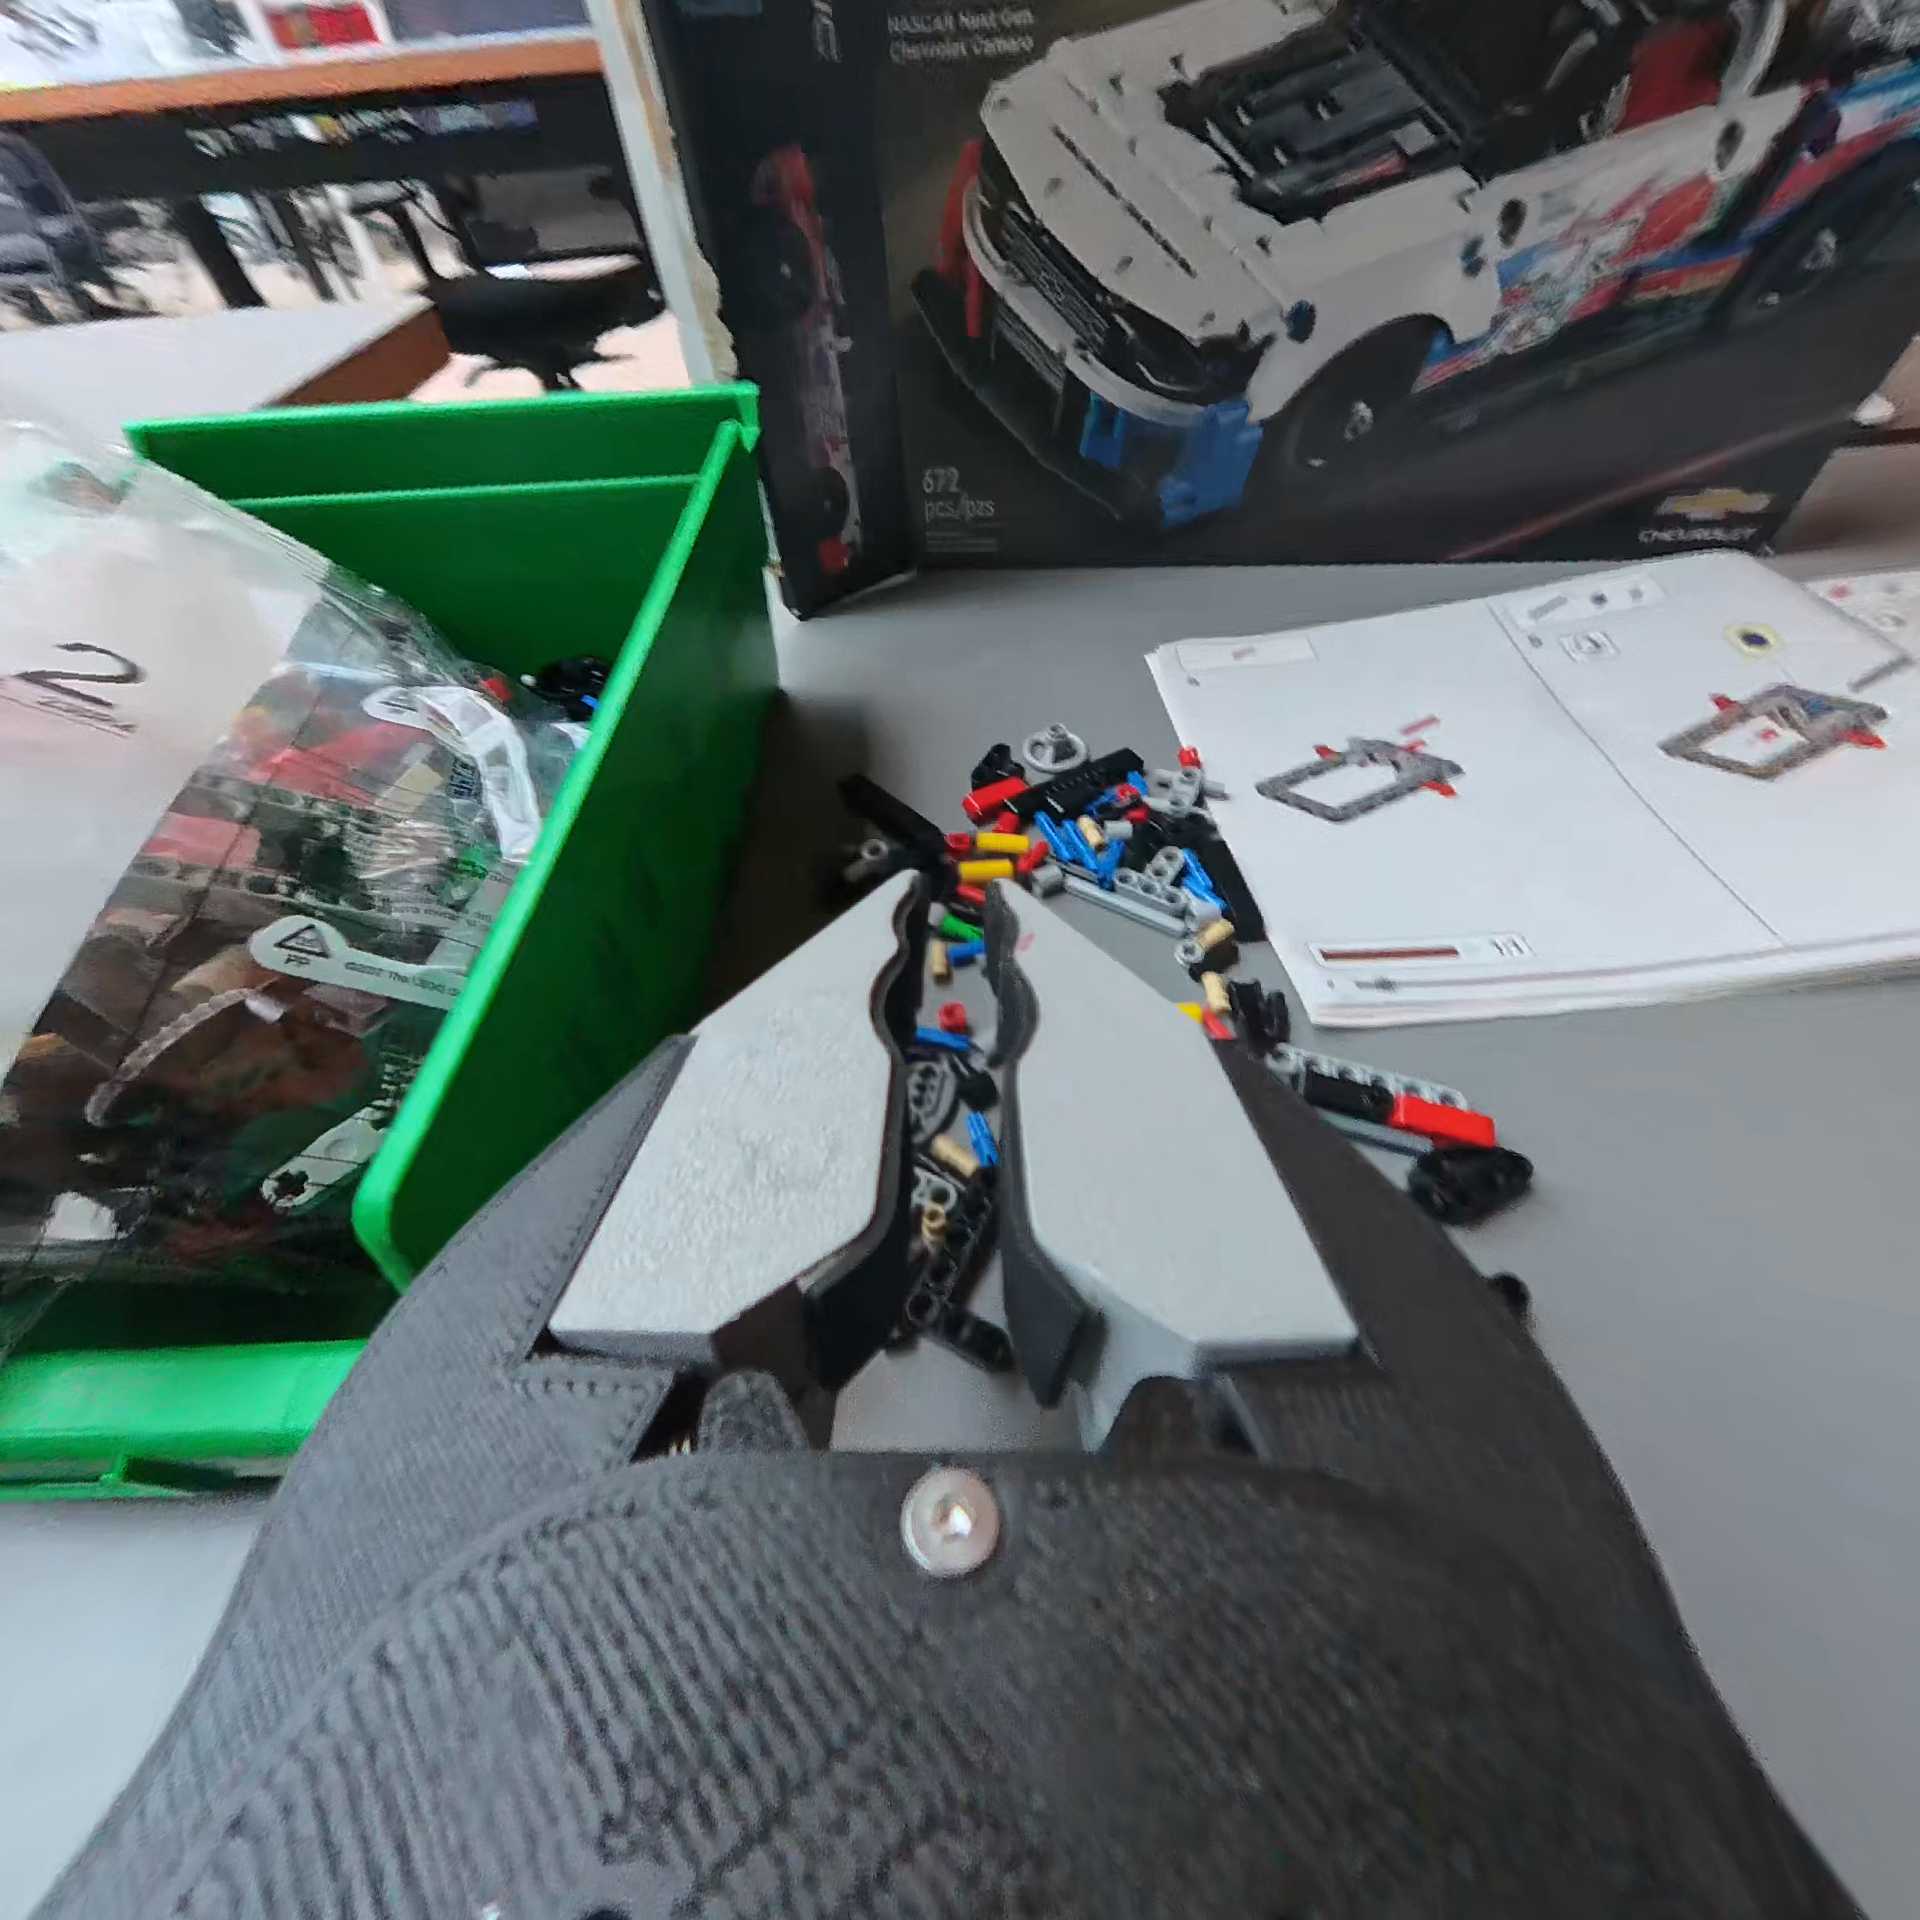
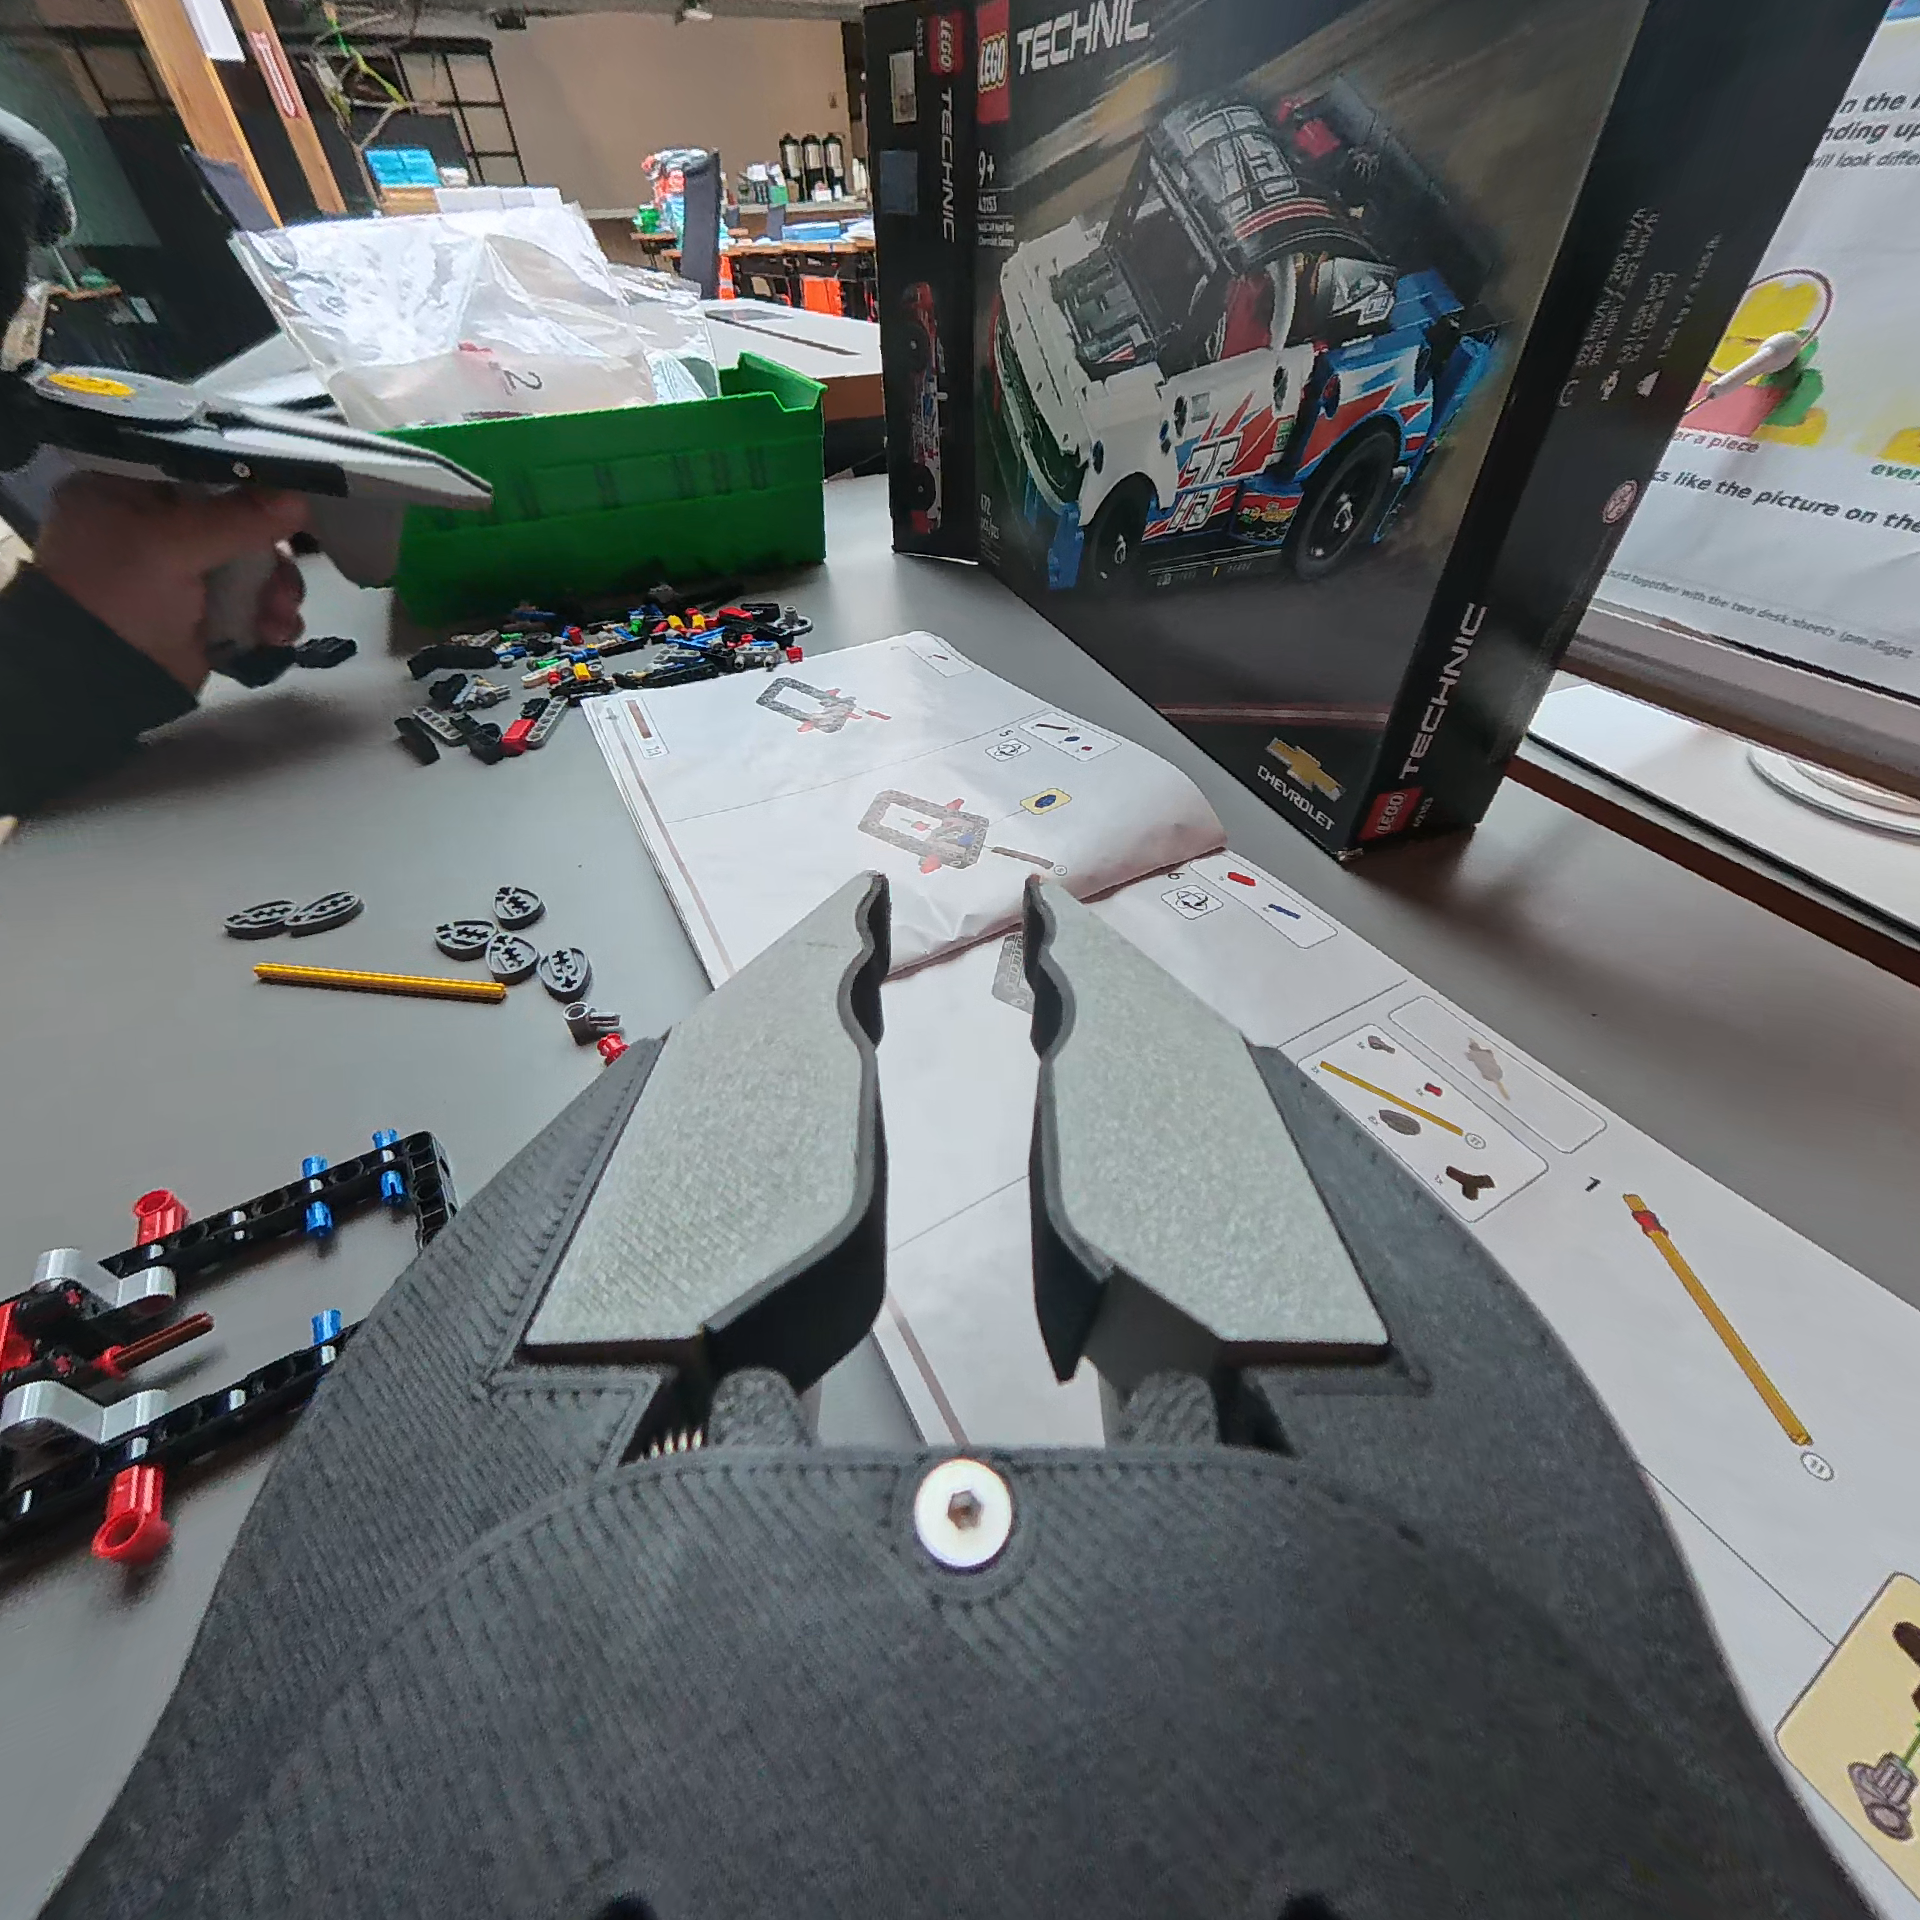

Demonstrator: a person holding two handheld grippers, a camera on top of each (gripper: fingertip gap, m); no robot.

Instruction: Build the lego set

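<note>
The half-built black frame with blue and red pins lies on the grey table, left of the right gripper. Both grippers' fingers are slightly apart, holding nothing. The left gripper hovers over the loose pieces beside the green bin; the booklet and box close the far side.

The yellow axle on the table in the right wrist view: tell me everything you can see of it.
The yellow axle is a long, thin rod that looks like plastic, lying flat on the grey table, running nearly left to right. It lies loose and alone, with nothing fitted on it and no claw on it. Dark oval pieces lie just behind it, apart from it, and a small grey connector lies off its right end.
</note>
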